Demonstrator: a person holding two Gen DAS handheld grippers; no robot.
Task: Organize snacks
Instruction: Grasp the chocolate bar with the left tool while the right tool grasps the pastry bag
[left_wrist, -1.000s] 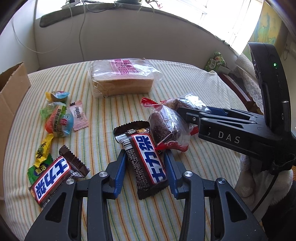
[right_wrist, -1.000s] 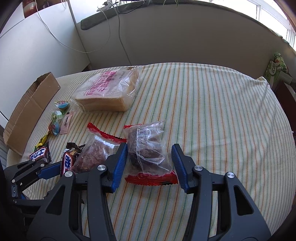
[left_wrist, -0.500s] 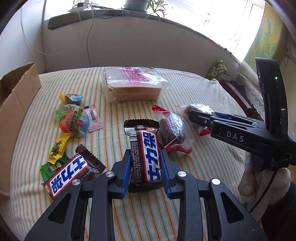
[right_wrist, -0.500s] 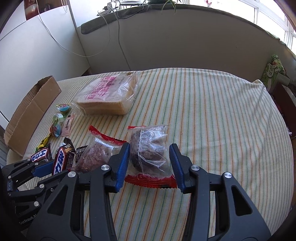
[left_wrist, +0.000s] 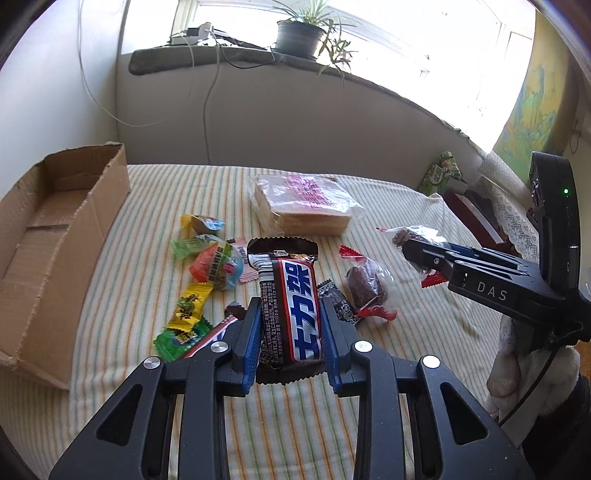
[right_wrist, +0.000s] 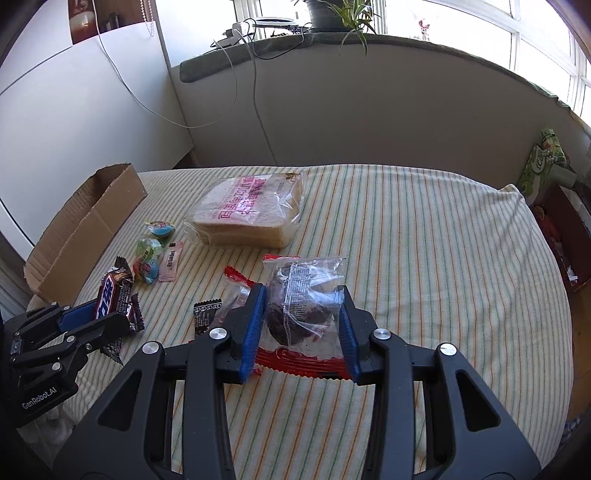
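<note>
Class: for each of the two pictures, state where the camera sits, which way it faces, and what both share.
Left wrist: on the left gripper, facing forward over a brown chocolate bar it clamps; right gripper at right.
Right wrist: on the right gripper, clamping a clear-wrapped dark cake; left gripper at left.
Shared: bagged sliced bread, cardboard box.

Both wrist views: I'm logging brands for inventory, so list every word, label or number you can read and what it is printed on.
"士力架": the chocolate bar held in the left gripper.
"DAS": side of the right gripper.
"GenRobot.AI": body of the left gripper, seen in the right wrist view.
Too small or blurred to read: pink print on the bread bag, the small candies, the label on the cake packet, the green box.
</note>
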